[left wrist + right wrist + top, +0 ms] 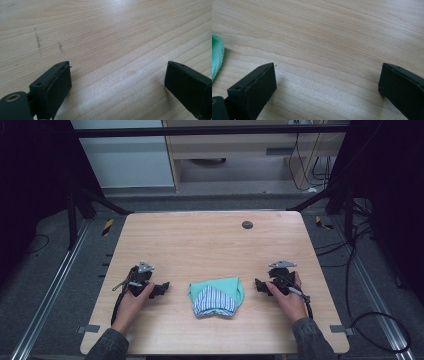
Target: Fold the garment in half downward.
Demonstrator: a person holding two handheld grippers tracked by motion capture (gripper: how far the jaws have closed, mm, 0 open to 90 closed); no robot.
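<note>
High view: folded green cloth (216,296) bears stripes, no readable writing.

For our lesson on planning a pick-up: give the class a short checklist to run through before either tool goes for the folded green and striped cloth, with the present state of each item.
1. Left tool open: ok, jaws wide apart, bare wood between them.
2. Right tool open: ok, jaws wide apart, nothing between them.
3. Cloth free of both tools: ok, it lies between them, untouched.
4. Cloth fully on the table: ok, back from the near edge.
5. Cloth seen from the right tool: ok, green edge at the left of the right gripper view.
6. How many layers the fold has: cannot tell.
</note>
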